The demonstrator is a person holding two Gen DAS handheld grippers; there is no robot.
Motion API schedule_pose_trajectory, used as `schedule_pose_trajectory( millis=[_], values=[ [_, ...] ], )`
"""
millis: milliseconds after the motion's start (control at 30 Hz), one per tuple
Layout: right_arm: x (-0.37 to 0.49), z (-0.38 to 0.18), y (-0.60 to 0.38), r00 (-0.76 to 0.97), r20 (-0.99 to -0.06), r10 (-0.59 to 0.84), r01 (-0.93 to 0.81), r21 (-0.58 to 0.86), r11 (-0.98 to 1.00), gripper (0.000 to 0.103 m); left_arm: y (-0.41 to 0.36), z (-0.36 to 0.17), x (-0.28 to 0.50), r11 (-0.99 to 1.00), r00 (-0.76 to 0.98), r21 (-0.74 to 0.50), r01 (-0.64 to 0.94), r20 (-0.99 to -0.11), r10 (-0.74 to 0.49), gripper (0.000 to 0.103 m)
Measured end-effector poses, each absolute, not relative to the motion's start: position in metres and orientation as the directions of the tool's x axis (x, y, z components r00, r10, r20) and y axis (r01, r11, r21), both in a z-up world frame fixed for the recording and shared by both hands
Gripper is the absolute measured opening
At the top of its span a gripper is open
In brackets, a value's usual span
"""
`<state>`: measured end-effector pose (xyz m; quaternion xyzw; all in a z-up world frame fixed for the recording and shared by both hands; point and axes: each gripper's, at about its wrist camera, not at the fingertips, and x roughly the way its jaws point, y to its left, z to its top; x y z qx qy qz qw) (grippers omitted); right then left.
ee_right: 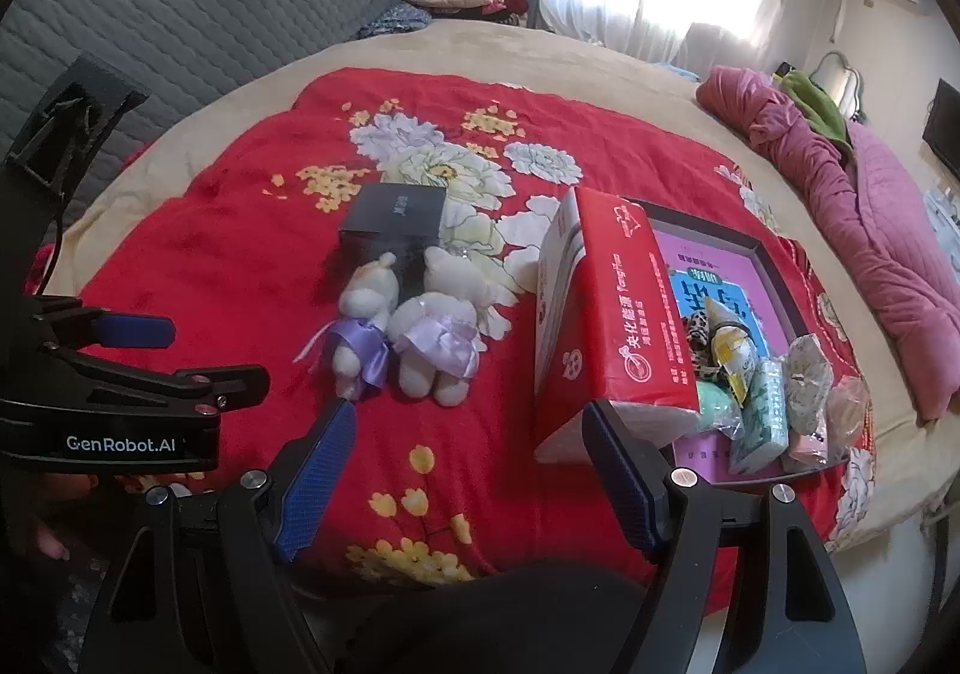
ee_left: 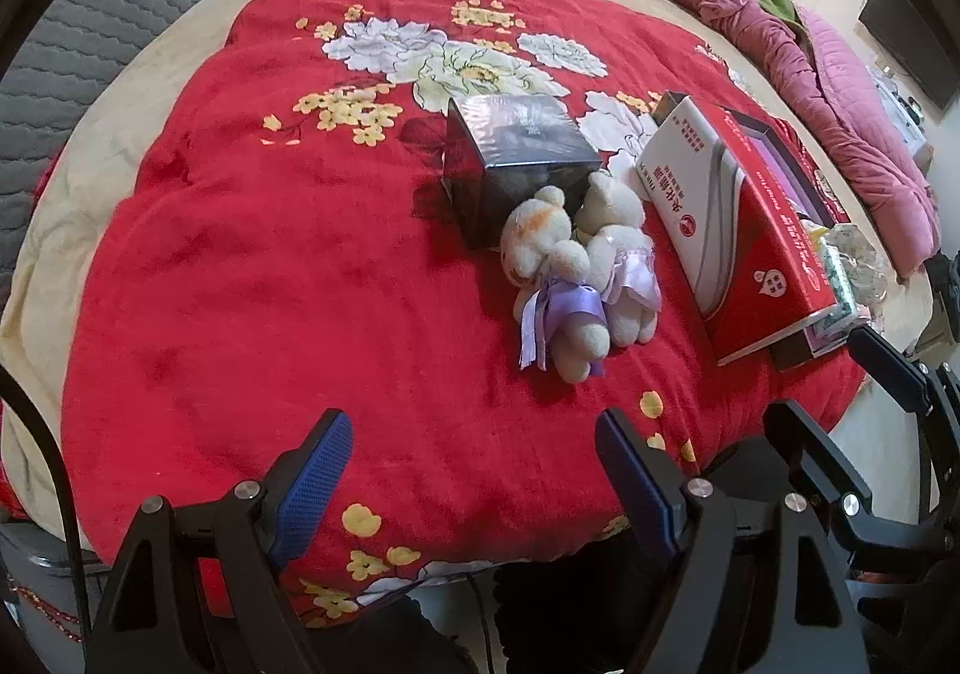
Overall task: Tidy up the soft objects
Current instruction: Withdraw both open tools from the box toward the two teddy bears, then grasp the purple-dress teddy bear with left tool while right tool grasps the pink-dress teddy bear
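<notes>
Bed cover: a red plush blanket [ee_left: 270, 266] printed with white peonies and small yellow blossoms lies over a beige bedspread [ee_right: 198, 134]; it fills the middle of both views.
Soft toys: two cream plush bears [ee_left: 579, 269] with lilac satin bows and skirts lie side by side on the red blanket, touching each other, right of centre in the left wrist view and centre-left in the right wrist view [ee_right: 408, 329]; their heads rest against the box behind them.
Dark box: a glossy black cube-shaped box [ee_left: 516, 158] stands on the blanket just above the bears.
Red pack: a red and white rectangular tissue pack [ee_right: 606, 326] with Chinese print leans tilted on the edge of the tray, just right of the bears.
Tray: a dark-rimmed shallow tray [ee_right: 774, 266] with a pink printed lining sits at centre-right of the right wrist view, holding small wrapped packets [ee_right: 762, 380].
Left gripper: the black left gripper [ee_left: 474, 446] hangs over bare blanket at the lower edge of its view; its blue-padded fingers [ee_left: 318, 470] stand wide apart with nothing between them, well short of the bears.
Right gripper: the right gripper [ee_right: 468, 434] hangs at the lower edge of its view, fingers [ee_right: 324, 464] wide apart and empty; the right finger overlaps the red pack's near corner in the picture, and contact cannot be told.
Background: a pink quilted duvet [ee_right: 888, 254] lies bunched at the right; a grey quilted sofa [ee_right: 180, 2] sits at upper left.
</notes>
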<state>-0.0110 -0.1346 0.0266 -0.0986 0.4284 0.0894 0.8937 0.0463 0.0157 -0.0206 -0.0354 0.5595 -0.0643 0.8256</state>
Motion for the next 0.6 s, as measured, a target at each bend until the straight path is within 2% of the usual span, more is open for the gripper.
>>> schedule_pose_trajectory(
  millis=[600],
  values=[
    [0.013,0.007,-0.143,0.614,-0.789,-0.004,-0.235,-0.187,0.954,0.079,-0.001,-0.051,0.097,0.972,0.292,-0.233,0.034,-0.928,-0.233,0.082]
  ],
)
